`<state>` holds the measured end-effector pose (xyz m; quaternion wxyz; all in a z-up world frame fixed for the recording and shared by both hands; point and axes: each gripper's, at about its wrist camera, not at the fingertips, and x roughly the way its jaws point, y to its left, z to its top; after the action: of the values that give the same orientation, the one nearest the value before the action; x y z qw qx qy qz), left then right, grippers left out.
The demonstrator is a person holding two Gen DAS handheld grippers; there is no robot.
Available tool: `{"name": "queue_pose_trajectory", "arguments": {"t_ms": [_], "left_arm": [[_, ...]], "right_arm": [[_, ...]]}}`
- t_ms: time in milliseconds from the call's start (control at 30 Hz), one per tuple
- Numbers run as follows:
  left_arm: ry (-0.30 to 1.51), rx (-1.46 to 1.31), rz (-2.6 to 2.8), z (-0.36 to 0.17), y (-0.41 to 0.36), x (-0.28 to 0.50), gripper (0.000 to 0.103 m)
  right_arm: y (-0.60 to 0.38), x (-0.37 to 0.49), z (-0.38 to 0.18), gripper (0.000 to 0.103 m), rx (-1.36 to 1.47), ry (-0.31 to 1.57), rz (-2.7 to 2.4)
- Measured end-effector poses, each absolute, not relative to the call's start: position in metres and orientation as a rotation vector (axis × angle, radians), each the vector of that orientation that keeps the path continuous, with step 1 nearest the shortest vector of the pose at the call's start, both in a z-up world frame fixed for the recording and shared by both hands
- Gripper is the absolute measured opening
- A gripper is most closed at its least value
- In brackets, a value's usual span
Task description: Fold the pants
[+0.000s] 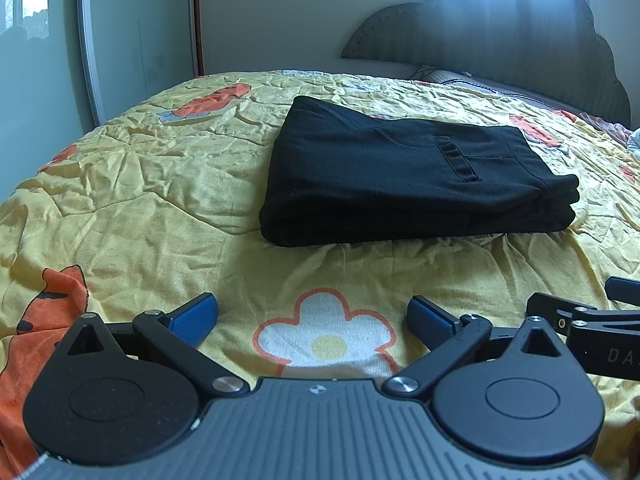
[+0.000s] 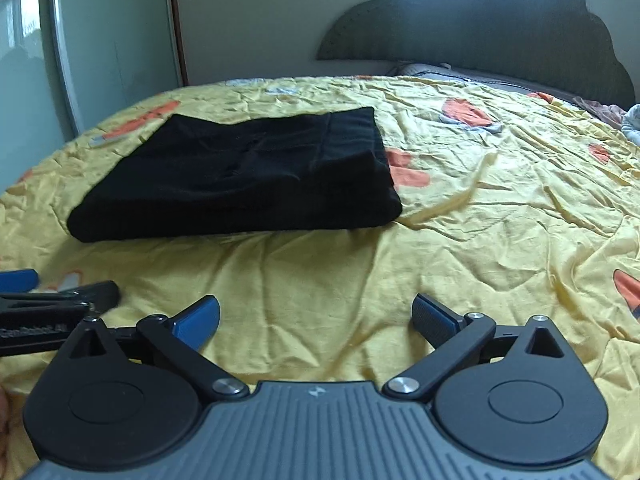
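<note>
Black pants [image 1: 400, 176] lie folded into a thick rectangle on the yellow bedspread [image 1: 160, 184], a back pocket facing up. In the right wrist view the same pants [image 2: 244, 176] sit to the left of centre. My left gripper [image 1: 312, 318] stands open, well short of the pants' near edge, nothing between its blue pads. My right gripper [image 2: 316, 316] is open too, held over bare bedspread [image 2: 480, 208], right of the pants. Each gripper shows at the edge of the other's view: the right one [image 1: 580, 320] and the left one [image 2: 48, 296].
A dark scalloped headboard [image 1: 500, 32] and a pillow [image 1: 448, 76] stand at the far end of the bed. A wardrobe with pale doors [image 1: 132, 32] lines the left wall. Crumpled clothing [image 2: 628, 118] lies at the far right.
</note>
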<state>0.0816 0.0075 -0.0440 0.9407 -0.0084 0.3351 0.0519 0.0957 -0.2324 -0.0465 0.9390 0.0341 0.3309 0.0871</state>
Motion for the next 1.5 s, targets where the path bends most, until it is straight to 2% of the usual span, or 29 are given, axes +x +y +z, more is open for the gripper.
{"name": "queue_pose_trajectory", "arguments": {"t_ms": [1500], "left_arm": [[0.685, -0.015, 0.121, -0.0439, 0.0127, 0.0902, 0.103]], "right_arm": [[-0.2279, 0.0997, -0.0466, 0.103, 0.015, 0.685, 0.208]]}}
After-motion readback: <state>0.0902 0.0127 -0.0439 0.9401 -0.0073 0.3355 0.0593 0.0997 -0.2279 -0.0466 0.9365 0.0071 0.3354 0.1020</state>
